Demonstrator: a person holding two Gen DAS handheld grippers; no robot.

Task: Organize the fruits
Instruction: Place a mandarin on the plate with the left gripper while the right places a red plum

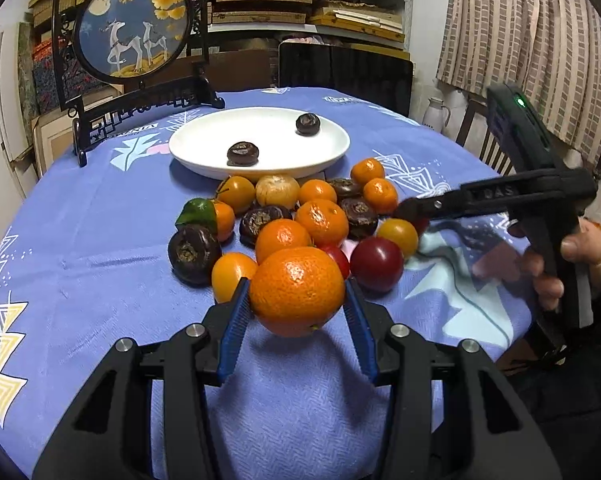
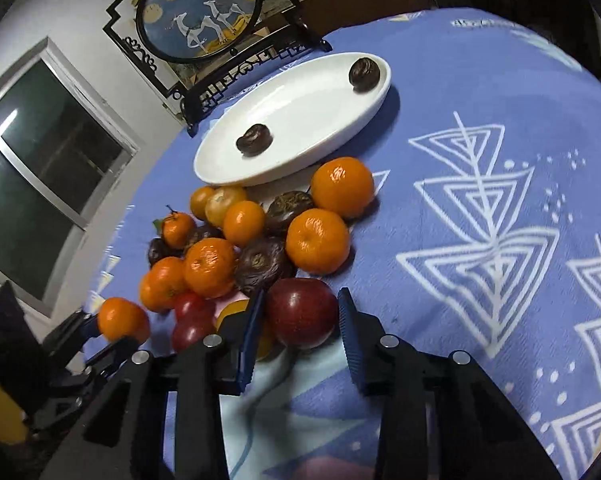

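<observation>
While left gripper (image 1: 296, 300) pinches an orange (image 1: 297, 291), right gripper's (image 2: 300, 320) jaws straddle a plum (image 2: 301, 312).

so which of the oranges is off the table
The large round orange clamped between the left gripper fingers; it casts a shadow beneath, while the other oranges lie on the blue tablecloth.

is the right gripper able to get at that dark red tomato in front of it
Probably yes: the right gripper is open with the dark red tomato already between its fingers, though a yellow tomato crowds its left finger.
</observation>
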